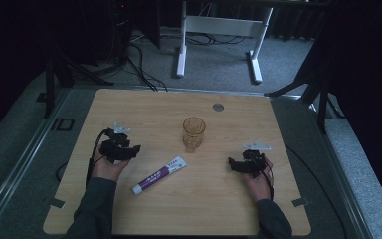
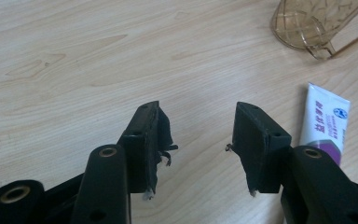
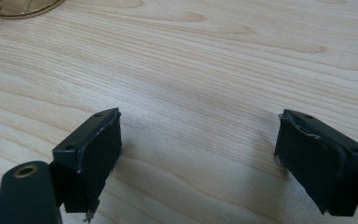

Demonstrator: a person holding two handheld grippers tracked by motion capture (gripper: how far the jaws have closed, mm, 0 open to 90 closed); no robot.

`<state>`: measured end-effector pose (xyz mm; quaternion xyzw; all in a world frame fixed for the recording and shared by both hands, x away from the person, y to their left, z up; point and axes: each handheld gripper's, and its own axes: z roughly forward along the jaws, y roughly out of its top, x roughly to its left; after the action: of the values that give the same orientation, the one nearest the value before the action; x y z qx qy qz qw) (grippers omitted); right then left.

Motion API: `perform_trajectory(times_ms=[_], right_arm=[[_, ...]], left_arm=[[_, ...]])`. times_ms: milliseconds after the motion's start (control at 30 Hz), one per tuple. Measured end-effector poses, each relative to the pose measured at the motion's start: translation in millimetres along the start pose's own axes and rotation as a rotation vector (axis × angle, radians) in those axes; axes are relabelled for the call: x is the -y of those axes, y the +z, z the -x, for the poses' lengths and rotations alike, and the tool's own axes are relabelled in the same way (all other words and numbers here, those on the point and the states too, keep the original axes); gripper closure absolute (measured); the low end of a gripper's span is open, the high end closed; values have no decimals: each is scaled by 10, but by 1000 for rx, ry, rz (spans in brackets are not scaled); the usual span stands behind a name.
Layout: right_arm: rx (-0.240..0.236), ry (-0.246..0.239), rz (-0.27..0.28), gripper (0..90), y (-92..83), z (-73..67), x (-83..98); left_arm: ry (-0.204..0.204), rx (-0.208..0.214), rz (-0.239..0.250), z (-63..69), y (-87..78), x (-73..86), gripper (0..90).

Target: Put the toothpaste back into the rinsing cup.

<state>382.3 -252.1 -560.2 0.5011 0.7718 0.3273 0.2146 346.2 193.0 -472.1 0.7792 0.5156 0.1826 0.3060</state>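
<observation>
Wooden desk (image 1: 129,104), seen from above. Toothpaste tube (image 1: 159,175), white with a purple band, lies flat just below frame centre, slanted from lower left to upper right. Amber plastic cup (image 1: 194,133) stands upright above it, near but apart.

Left gripper (image 1: 135,149) at centre left, jaws spread wide with nothing between them; in the left gripper view the tube's end (image 2: 324,122) sits at right, the cup (image 2: 314,23) (ribbed wall) at upper right.

Right gripper (image 1: 232,164) at centre right, jaws wide over bare wood, empty.
</observation>
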Motion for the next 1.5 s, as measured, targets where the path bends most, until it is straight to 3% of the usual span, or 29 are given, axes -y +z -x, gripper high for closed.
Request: perform_trajectory(times_ms=[400,767,1500], right_arm=[[0,0,0,145,0,0,0],[2,3,0,146,-1,-4,1],[4,5,0,146,-2,-7,2]], left_arm=[[28,10,-33,108,-88,-71,519],[51,47,-70,224,-122,-133,542],[138,76,-141,437,-67,-231,541]])
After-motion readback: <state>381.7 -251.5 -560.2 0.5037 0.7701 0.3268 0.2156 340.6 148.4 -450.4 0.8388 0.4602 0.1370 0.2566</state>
